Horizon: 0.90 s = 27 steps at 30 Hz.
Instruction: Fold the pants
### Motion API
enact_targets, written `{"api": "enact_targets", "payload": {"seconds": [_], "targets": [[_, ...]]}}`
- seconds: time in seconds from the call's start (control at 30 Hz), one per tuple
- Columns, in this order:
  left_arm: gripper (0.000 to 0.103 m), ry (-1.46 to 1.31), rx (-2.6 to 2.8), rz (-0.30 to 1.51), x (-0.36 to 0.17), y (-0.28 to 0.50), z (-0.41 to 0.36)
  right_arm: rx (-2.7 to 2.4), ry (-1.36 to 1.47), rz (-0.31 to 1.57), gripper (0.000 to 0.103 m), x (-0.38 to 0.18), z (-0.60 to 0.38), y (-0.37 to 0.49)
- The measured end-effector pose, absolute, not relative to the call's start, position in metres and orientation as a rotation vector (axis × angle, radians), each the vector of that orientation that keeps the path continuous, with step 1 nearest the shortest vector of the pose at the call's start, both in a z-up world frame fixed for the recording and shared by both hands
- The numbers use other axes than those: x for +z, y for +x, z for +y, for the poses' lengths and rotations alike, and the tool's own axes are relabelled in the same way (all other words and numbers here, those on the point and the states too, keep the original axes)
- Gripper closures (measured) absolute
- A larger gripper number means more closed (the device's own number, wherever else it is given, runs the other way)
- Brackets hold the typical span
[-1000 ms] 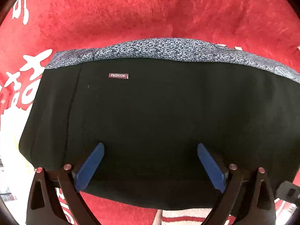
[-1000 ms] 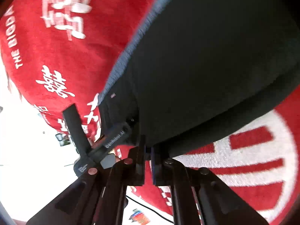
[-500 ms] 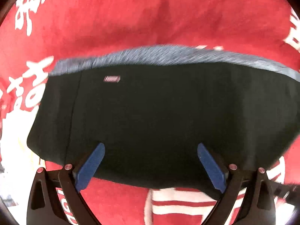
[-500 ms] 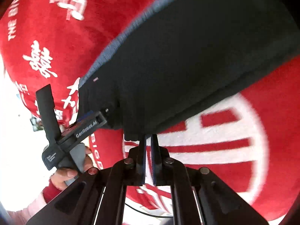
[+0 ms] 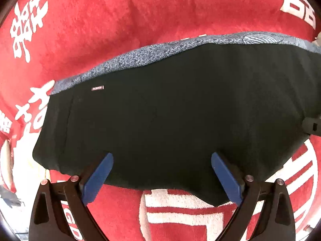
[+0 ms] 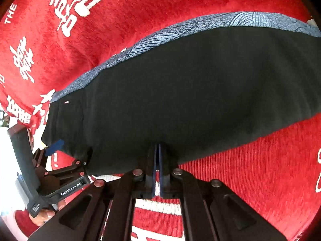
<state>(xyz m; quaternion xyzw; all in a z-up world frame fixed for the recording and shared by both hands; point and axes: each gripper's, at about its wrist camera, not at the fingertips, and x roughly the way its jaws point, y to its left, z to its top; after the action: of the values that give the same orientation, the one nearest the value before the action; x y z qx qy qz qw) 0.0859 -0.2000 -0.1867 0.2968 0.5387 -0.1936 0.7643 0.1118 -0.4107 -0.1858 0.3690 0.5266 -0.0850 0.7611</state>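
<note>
Pants [image 5: 176, 116]: black, matte, soft knit-looking fabric, folded into a wide flat slab with rounded corners; a grey-blue printed layer (speckle plus fan/wave linework) [image 5: 140, 56] peeks out along the far edge. Small rectangular woven label [image 5: 97, 88] near the far-left corner, text too small to read. They lie on a red plush cloth [image 5: 100, 20], short pile with visible ribbing, white block characters and stripes printed on it; can't tell what is under the cloth. Long axis runs left-right across both wrist views, tilted so the right end sits further away; patterned edge faces away from both cameras, the plain black fold edge faces the tongs. Left tongs [image 5: 162, 177]: released, blue pads spread wide, nothing pinched; the near hem of the pants sits between and just beyond the tips, pads not pressing on it. In the right wrist view the same left tongs [image 6: 66, 152] sit at the pants' near-left corner, a hand [image 6: 48, 212] on the black handle. Right tongs [image 6: 157, 160]: clenched, the two pads flat together with only a thin slit between; tips are right at the near edge of the pants, about mid-length. The fabric edge covers the tips, so can't tell whether cloth is actually caught between the pads or the tips are just tucked against the hem.
</note>
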Motion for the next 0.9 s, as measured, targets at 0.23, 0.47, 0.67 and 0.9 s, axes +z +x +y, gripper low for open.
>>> {"api": "enact_targets", "payload": {"seconds": [0.23,0.47,0.67,0.9], "targets": [[0.004,0.489,-0.42,1.273,-0.169,0.096,-0.202,-0.165,0.839,1.147,0.091,-0.165,-0.426,0.087],[0.004,0.404,-0.48,1.285,-0.164,0.103,-0.255,-0.43,0.608,1.148,0.055,-0.142,-0.486,0.098],[0.004,0.429,-0.452,1.334,-0.196,0.113,-0.274,-0.478,0.551,1.286,0.046,-0.177,-0.518,0.098],[0.004,0.359,-0.272,1.254,-0.186,0.198,-0.24,-0.391,0.514,1.234,0.033,-0.18,-0.513,0.085]]}}
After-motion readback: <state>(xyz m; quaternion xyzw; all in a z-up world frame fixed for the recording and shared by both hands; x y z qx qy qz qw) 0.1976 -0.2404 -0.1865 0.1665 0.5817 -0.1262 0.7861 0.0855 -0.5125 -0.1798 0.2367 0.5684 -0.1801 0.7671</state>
